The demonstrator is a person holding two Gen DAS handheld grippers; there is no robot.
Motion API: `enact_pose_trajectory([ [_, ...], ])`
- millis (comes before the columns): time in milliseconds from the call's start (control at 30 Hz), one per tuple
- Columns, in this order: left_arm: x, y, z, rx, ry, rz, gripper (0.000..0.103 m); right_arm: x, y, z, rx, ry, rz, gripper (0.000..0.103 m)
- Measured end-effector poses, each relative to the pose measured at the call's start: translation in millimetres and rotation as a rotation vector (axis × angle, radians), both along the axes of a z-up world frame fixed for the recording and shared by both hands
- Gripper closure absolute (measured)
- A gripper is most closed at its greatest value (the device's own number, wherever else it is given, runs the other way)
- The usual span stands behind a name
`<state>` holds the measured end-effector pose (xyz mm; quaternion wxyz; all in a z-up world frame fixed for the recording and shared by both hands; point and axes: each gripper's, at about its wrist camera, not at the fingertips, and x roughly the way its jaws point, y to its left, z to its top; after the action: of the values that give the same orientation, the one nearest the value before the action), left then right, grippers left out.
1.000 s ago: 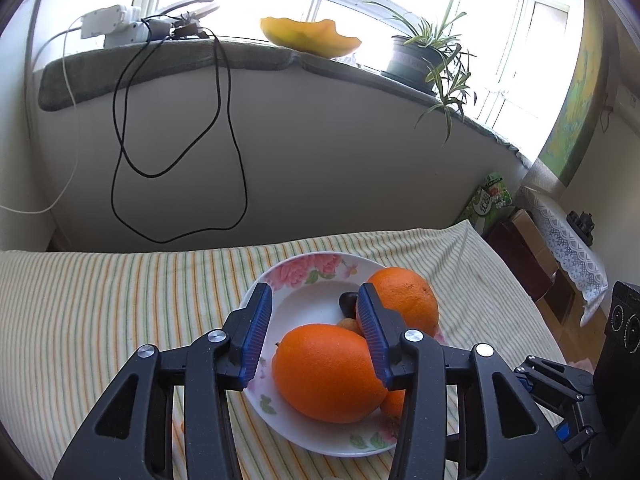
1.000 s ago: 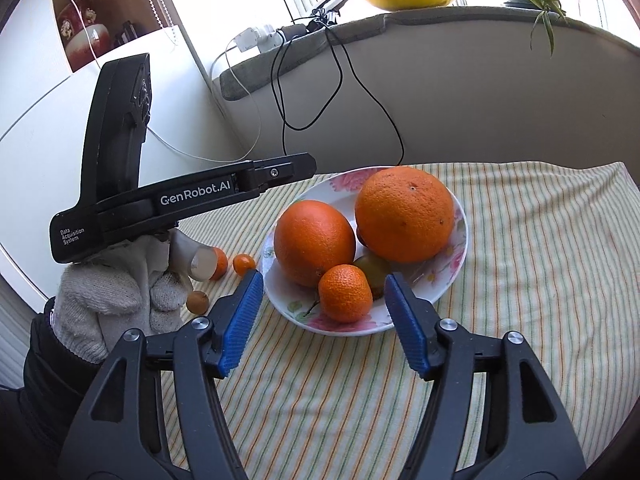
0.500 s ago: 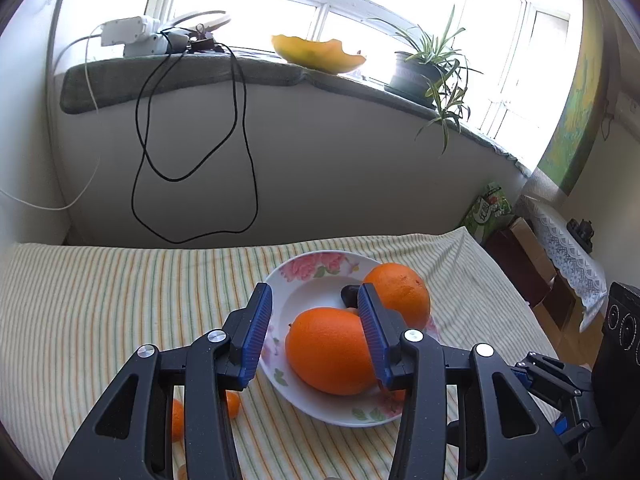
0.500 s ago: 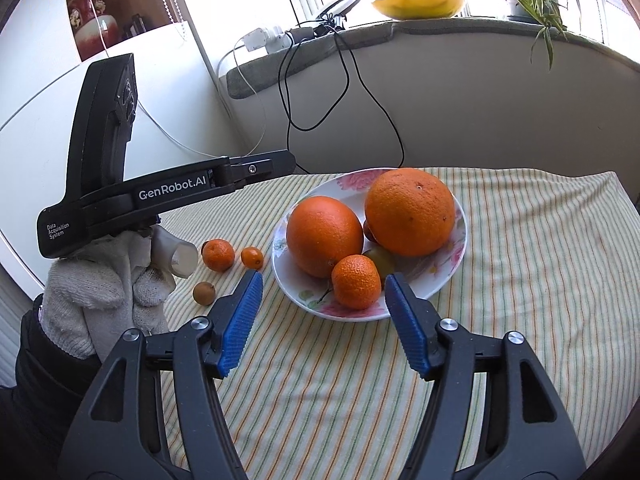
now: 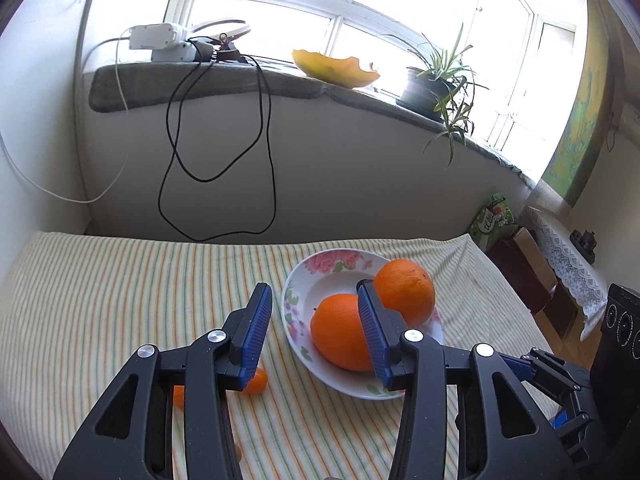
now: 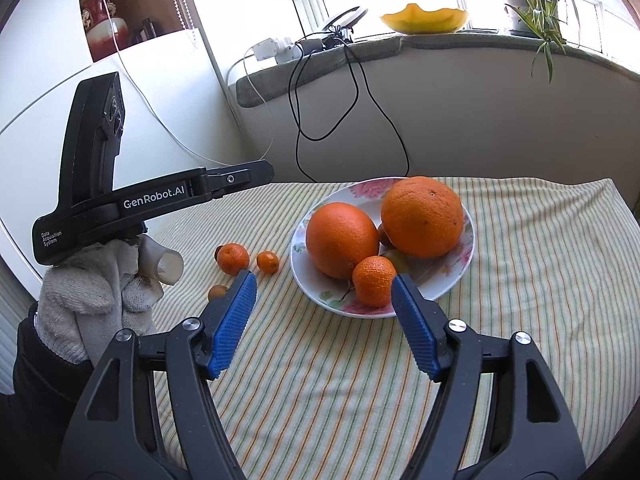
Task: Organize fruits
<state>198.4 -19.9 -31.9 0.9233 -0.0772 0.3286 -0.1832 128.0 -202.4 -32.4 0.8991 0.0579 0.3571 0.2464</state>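
Lying loose on the striped cloth at about ten o'clock from the right gripper, three small fruits sit nearer the left gripper, whose side reads "GenRobot.AI" and "Data Acquisition System". Both grippers are released and hold nothing, the right one's jaws widening. The flowered plate of oranges lies at one o'clock

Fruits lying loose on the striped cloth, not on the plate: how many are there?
3. A small mandarin, a tinier orange fruit just right of it, and a brownish one nearer the camera, partly behind the right gripper's finger. More could be hidden behind the grippers.
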Motion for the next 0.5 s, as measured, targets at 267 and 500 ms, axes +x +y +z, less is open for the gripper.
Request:
enact_pose_trajectory([
  [267,-13.8,28.5,-5.1,0.010,0.014,0.061,0.060,-11.2,16.5,2.6,-0.025,-0.020,0.067,0.016],
  [500,-24.7,62.7,-13.5,0.005,0.047,0.144,0.047,-23.8,46.0,-2.6,-0.064,-0.028,0.173,0.014],
])
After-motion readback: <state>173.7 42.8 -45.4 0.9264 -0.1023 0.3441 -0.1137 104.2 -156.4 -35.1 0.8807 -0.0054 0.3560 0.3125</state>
